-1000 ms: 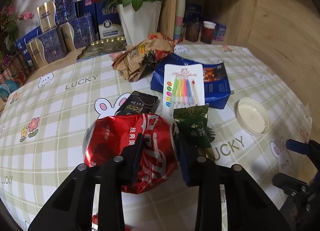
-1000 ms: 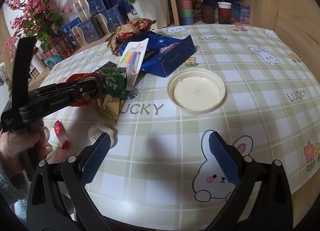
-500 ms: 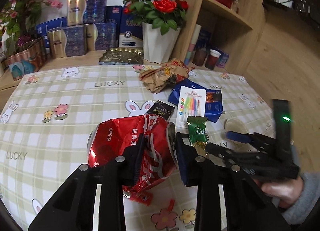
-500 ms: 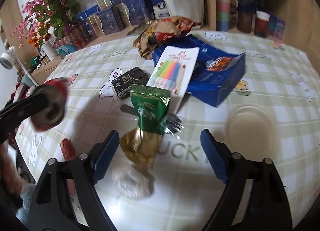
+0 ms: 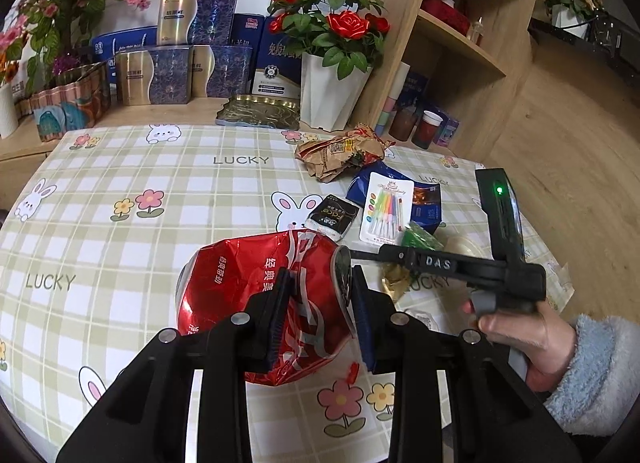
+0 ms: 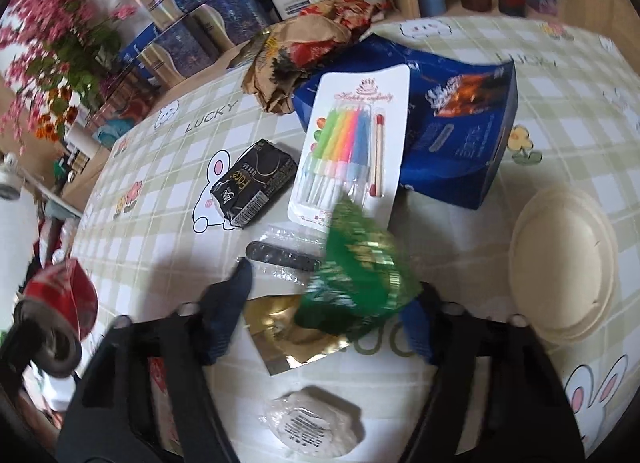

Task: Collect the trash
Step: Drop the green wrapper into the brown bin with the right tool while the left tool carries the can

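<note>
My left gripper (image 5: 320,303) is shut on a crushed red soda can (image 5: 248,287) and holds it above the checked tablecloth (image 5: 120,231). The can also shows at the left edge of the right wrist view (image 6: 60,303). My right gripper (image 6: 328,303) is open, its jaws either side of a green and gold foil wrapper (image 6: 352,275) lying on the table. In the left wrist view the right gripper (image 5: 404,253) reaches over that wrapper (image 5: 420,237).
Near the wrapper lie a black packet (image 6: 252,183), a candle card (image 6: 352,143), a blue box (image 6: 460,123), a crumpled brown bag (image 6: 304,47), a cream lid (image 6: 564,267), a clear-wrapped black stick (image 6: 284,257) and a small white packet (image 6: 312,427). Boxes and flower pots stand behind.
My left gripper has lifted the can up and back from the table. My right gripper has moved forward and left, and the green wrapper now lies between its open jaws.
</note>
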A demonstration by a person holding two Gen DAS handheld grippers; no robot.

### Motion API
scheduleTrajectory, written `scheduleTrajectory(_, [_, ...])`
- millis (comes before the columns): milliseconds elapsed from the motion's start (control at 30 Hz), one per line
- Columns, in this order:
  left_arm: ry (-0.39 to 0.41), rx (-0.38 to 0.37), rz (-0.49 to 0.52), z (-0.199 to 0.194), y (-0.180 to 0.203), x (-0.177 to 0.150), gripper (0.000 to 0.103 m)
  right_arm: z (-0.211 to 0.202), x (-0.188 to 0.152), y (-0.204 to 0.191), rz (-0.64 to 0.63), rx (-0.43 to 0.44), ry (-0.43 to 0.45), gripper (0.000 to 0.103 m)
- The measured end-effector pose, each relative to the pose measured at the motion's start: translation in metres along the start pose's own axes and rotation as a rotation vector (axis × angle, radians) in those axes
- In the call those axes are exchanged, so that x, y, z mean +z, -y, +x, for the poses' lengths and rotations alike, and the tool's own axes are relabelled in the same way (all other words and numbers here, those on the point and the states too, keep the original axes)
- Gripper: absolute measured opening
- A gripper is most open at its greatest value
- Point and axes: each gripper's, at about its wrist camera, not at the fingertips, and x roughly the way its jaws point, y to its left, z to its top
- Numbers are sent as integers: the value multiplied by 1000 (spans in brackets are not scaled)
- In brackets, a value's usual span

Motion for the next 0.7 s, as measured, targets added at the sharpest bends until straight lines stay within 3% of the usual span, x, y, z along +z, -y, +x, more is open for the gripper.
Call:
scheduleTrajectory(200, [2,-7,-5,-13,0,-7,30,-18,-5,0,1,13,30,36])
scheduleTrajectory(700, [44,-40,22,-69,23,-24,30,-105,-58,-25,-142,85,128,35])
